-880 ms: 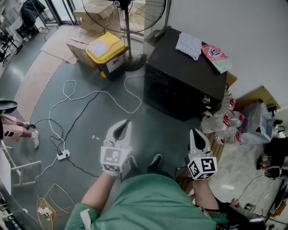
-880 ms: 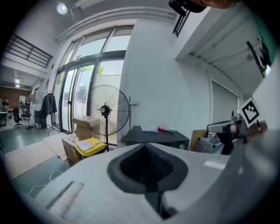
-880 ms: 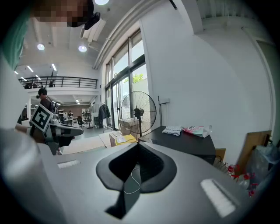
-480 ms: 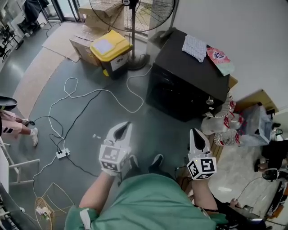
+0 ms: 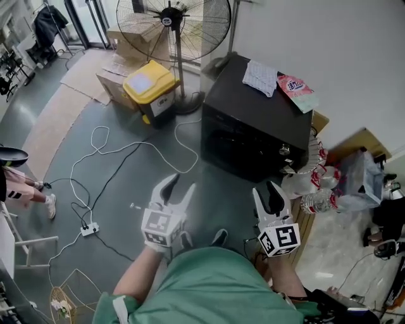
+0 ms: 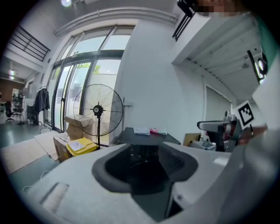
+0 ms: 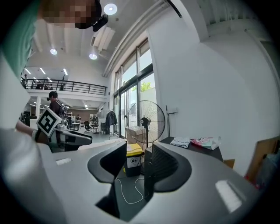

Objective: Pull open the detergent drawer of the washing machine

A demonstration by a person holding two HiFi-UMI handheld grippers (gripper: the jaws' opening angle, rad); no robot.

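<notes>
The washing machine (image 5: pixel 253 120) is a black box against the wall at the upper right of the head view, with a knob (image 5: pixel 284 150) on its front; I cannot make out the detergent drawer. A white cloth (image 5: pixel 260 68) and a pink packet (image 5: pixel 297 85) lie on its top. My left gripper (image 5: pixel 177 190) hovers over the grey floor well short of the machine, open and holding nothing. My right gripper (image 5: pixel 271 196) is also open and holds nothing, just in front of the machine's right corner. The left gripper view shows the machine (image 6: pixel 144 138) straight ahead between the jaws.
A standing fan (image 5: pixel 174 19), a yellow-lidded bin (image 5: pixel 150 82) and cardboard boxes (image 5: pixel 114 79) stand left of the machine. White cables (image 5: pixel 126 145) and a power strip (image 5: pixel 90 228) lie on the floor. Plastic bottles (image 5: pixel 316 183) and bags crowd the right side.
The left gripper's jaws stand wider apart than before. Both grippers have edged forward toward the machine, and the right one has shifted a little to the left.
</notes>
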